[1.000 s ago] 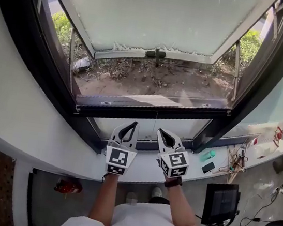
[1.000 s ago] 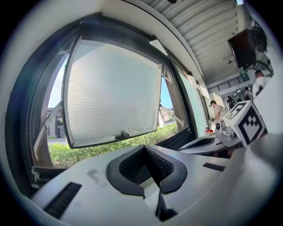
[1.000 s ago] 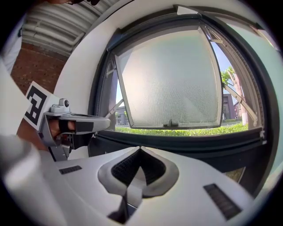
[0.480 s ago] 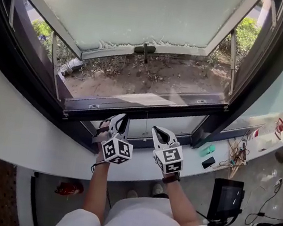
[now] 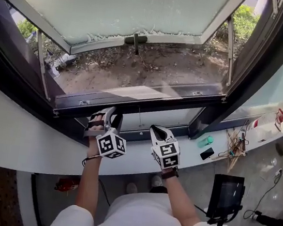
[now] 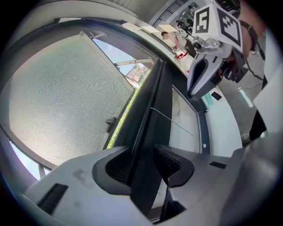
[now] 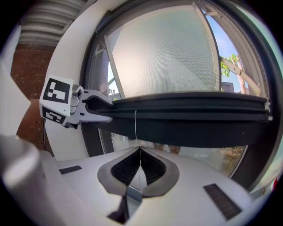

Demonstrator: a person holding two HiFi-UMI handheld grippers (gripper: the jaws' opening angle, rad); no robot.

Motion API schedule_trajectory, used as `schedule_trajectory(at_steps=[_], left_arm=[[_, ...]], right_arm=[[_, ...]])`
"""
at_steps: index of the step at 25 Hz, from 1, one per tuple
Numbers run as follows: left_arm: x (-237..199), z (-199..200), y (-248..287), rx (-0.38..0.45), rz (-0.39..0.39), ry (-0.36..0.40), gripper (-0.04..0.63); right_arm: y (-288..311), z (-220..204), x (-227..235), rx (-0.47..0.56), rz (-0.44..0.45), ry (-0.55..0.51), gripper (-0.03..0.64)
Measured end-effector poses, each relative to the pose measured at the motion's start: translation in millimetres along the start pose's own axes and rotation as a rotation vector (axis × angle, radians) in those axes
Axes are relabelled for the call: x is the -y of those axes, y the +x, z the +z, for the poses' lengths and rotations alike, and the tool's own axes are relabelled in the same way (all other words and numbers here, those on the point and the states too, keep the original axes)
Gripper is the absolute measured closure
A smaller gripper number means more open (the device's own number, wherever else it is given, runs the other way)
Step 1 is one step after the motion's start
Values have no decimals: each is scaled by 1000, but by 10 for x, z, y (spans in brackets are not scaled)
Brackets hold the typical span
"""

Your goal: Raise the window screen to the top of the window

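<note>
Left gripper [image 6: 142, 150], jaws just opened wide, loosely straddles the long black window-screen bar [image 7: 190, 112]; right gripper [image 7: 140, 149], jaws closed, pinches the thin white cord [image 7: 135, 130] beneath that bar.

Open passage lay above the dark crossbar [image 5: 137, 104], out toward the swung-out sash [image 5: 120, 2]. Before me the crossbar, its thin cord [image 7: 135, 128], and the white sill [image 5: 32, 147] beneath narrowed my room below.
</note>
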State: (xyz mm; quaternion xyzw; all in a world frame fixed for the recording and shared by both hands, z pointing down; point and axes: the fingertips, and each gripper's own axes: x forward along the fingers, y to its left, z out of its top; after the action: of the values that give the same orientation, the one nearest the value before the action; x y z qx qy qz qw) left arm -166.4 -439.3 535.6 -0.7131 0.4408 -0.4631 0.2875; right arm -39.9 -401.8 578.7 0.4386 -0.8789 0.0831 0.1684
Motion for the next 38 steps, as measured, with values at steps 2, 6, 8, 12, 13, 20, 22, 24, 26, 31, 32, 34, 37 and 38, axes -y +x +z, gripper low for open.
schedule_trajectory(at_steps=[2,6,8,12,13,20,22,24,26,31,32,34,37,38], left_arm=[[25,-14,0,-7,0,22,464],[86,12,-16,-3,-6,72,463],[72,21,-15,-1,-3,94,463],[49,20,-45,-5,1,51,463],[39,8,-55,-11,-1,32,463],[56,31,-10,-21,28,42,463],[55,25,7,-31,35,54,463],[60,9,15,-51,37,71,463],[66,-3,19,-70,36,88,463],[82,-29,22,-108,12,116,463],[98,-25,22,-108,7,116,463],[116,-19,20,-103,5,121,463],[92,4,21,-66,26,58,465],[93,10,25,-54,37,36,471]], right_arm=[[98,-196,-17,-40,31,10,615],[313,-746,-19,-115,76,-19,549],[485,-1077,-5,-163,89,-18,524],[836,-1570,-76,-221,117,-36,517],[951,-1668,-100,-230,126,-43,517],[1598,-2290,-142,-285,168,16,517],[1721,-2401,-141,-295,164,31,517],[1808,-2457,-134,-295,162,50,518],[1850,-2459,-136,-291,176,70,520],[1754,-2527,-256,-304,229,40,617],[1706,-2554,-300,-296,242,48,617],[1598,-2590,-423,-266,276,83,617],[1421,-2640,-629,-259,312,70,617],[1344,-2694,-688,-282,316,60,617]])
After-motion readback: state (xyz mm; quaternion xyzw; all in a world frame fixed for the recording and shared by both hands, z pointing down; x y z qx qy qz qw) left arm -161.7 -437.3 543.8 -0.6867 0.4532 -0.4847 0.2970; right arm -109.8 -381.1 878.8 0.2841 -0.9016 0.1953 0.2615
